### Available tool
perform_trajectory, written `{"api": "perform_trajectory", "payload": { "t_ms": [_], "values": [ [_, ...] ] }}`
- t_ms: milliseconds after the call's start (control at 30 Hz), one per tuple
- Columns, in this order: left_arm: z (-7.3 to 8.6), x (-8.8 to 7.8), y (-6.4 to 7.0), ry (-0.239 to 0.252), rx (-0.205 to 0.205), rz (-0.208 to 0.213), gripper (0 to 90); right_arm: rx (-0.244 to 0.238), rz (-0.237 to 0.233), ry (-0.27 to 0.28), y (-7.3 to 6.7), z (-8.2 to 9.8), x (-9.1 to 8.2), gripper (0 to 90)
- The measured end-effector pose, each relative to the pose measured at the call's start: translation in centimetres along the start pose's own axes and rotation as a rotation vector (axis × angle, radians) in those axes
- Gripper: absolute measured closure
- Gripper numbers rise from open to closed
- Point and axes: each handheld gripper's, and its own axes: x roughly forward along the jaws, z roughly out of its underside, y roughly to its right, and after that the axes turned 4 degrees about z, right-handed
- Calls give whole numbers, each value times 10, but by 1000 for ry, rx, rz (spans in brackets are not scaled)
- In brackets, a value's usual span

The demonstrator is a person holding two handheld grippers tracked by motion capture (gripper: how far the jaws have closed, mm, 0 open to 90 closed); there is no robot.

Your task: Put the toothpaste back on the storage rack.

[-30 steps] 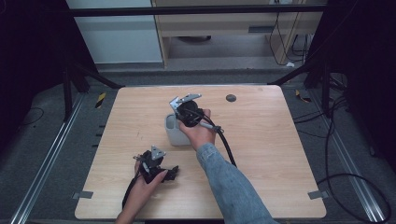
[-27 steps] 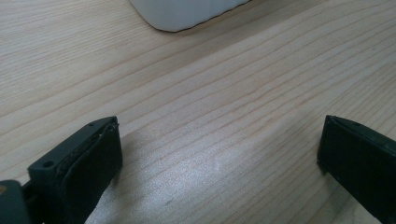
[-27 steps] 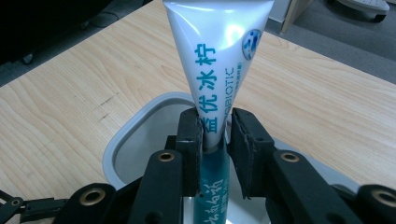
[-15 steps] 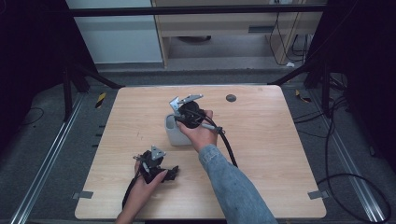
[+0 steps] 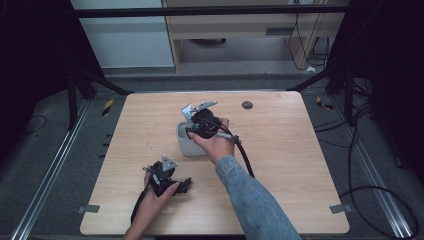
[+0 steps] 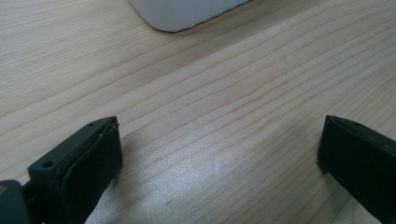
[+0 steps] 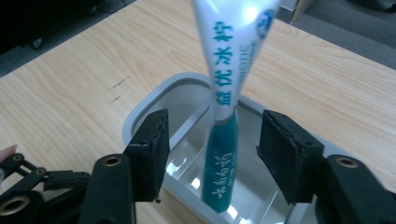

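Over the grey cup (image 5: 189,145) mid-tabletop (image 5: 280,150), the right gripper (image 7: 212,144) has its jaws standing apart on either side of the toothpaste tube (image 7: 224,154). They've just been opening, and neither pad touches the tube now, so that's a let-go. The tube stands in the cup, cap end down, leaning a bit toward the camera. My read is that the drop-in is pretty much done, and pulling the hand away without knocking the tube is what's left. Can't say from the high view how the tube sits, since the hand covers it. Left gripper (image 5: 167,180) rests on the near-left tabletop with jaws wide and nothing in them, the cup's bottom edge just peeking in beyond it.
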Motion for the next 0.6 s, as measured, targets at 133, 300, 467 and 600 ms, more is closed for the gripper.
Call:
{"api": "perform_trajectory", "payload": {
  "t_ms": [133, 300, 467, 600],
  "values": [
    [0, 0, 0, 1, 0, 0, 0, -20, 12, 12, -2, 0, -3, 294],
    [0, 0, 1, 0, 3, 1, 0, -29, 7, 21, -2, -1, -9, 218],
    [0, 0, 1, 0, 3, 3, 0, -46, 42, -15, 1, 0, -13, 131],
    [0, 1, 1, 1, 2, 3, 0, -44, 57, -20, 7, 3, -21, 83]
  ]
}}
